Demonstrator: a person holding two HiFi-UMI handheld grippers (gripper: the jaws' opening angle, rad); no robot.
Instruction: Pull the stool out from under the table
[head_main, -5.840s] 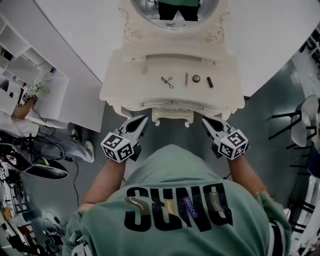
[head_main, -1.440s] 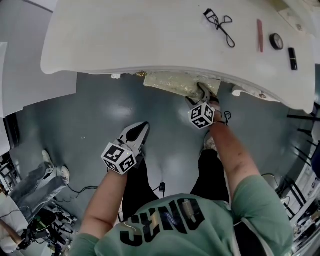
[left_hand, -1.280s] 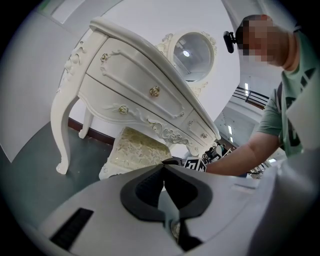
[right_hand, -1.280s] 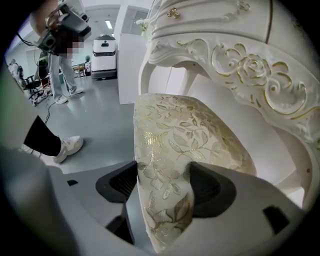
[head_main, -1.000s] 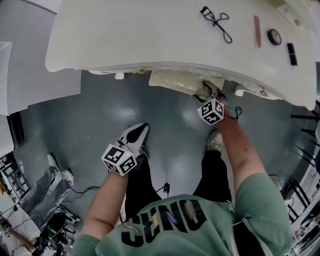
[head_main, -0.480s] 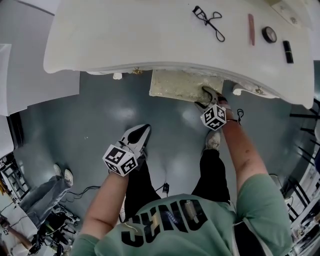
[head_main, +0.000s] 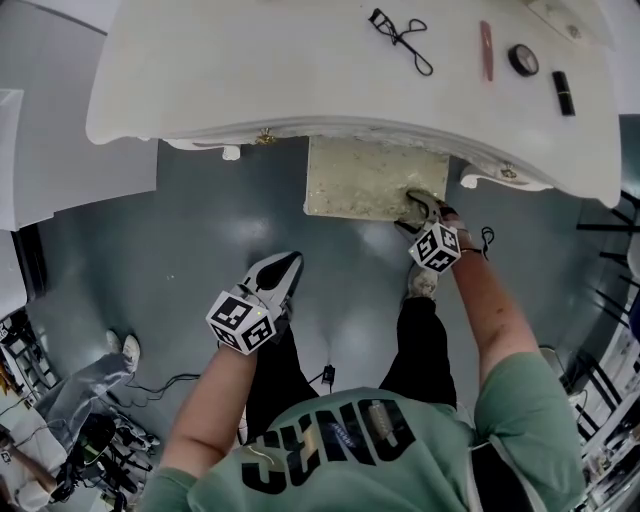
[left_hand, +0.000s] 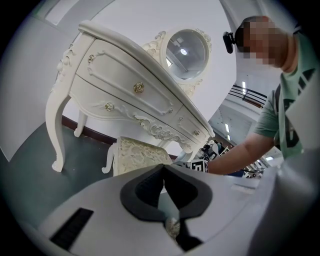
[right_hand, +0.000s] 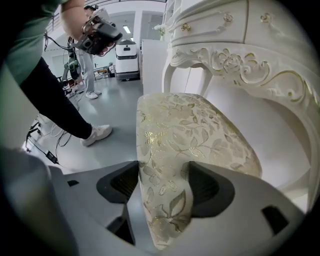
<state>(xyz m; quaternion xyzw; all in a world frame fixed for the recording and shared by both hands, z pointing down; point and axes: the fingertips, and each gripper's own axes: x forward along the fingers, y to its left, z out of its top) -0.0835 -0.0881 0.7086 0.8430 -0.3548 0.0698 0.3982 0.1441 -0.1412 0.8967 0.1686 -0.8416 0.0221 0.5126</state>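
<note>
The stool (head_main: 365, 180) has a cream seat with a gold leaf pattern and stands partly out from under the white dressing table (head_main: 250, 70). My right gripper (head_main: 420, 203) is shut on the seat's near right corner. In the right gripper view the cushion edge (right_hand: 195, 135) is pinched between both pads of the right gripper (right_hand: 162, 175). My left gripper (head_main: 283, 265) hangs shut and empty over the grey floor, left of the stool. From the left gripper view the stool (left_hand: 137, 155) shows beyond the closed left gripper (left_hand: 164, 167), below the table's drawers (left_hand: 130, 85).
On the tabletop lie an eyelash curler (head_main: 400, 27), a pink tube (head_main: 486, 50), a round compact (head_main: 521, 60) and a lipstick (head_main: 563, 92). The person's shoe (head_main: 423, 282) is just behind the stool. Cables and gear (head_main: 90, 440) clutter the floor at lower left.
The stool has slid further out from under the table toward the person, drawn by the right gripper. The left gripper has stayed about where it was.
</note>
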